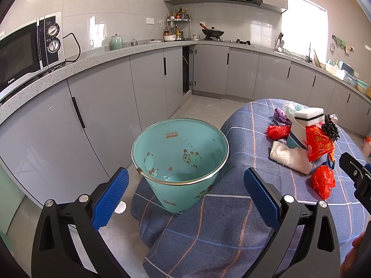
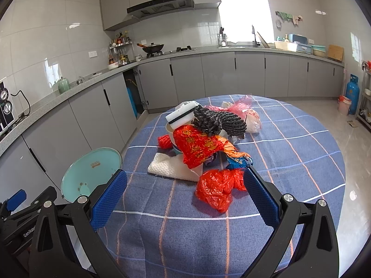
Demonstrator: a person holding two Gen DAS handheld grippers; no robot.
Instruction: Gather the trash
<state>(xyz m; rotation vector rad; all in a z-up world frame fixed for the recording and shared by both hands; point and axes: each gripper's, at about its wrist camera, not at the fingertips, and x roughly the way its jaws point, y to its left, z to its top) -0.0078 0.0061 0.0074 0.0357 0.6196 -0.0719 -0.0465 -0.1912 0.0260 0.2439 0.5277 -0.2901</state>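
A teal trash bin (image 1: 180, 155) with cartoon prints stands on the floor at the table's left edge, also seen low left as the bin (image 2: 91, 173). My left gripper (image 1: 185, 194) hovers open just above and before its rim, holding nothing. A heap of trash lies on the blue checked tablecloth (image 2: 289, 162): a crumpled red plastic bag (image 2: 218, 188) nearest, a red printed wrapper (image 2: 197, 146), a white foam mesh (image 2: 171, 168), a black knitted bundle (image 2: 218, 120), a white sponge (image 2: 183, 113). My right gripper (image 2: 185, 194) is open, its right finger beside the red bag.
Grey kitchen cabinets (image 1: 104, 106) run along the left and back walls under a speckled counter with a microwave (image 1: 27, 53). One cabinet door (image 1: 187, 69) stands ajar. A blue gas cylinder (image 2: 352, 92) and a pink bucket (image 2: 344, 104) stand at far right.
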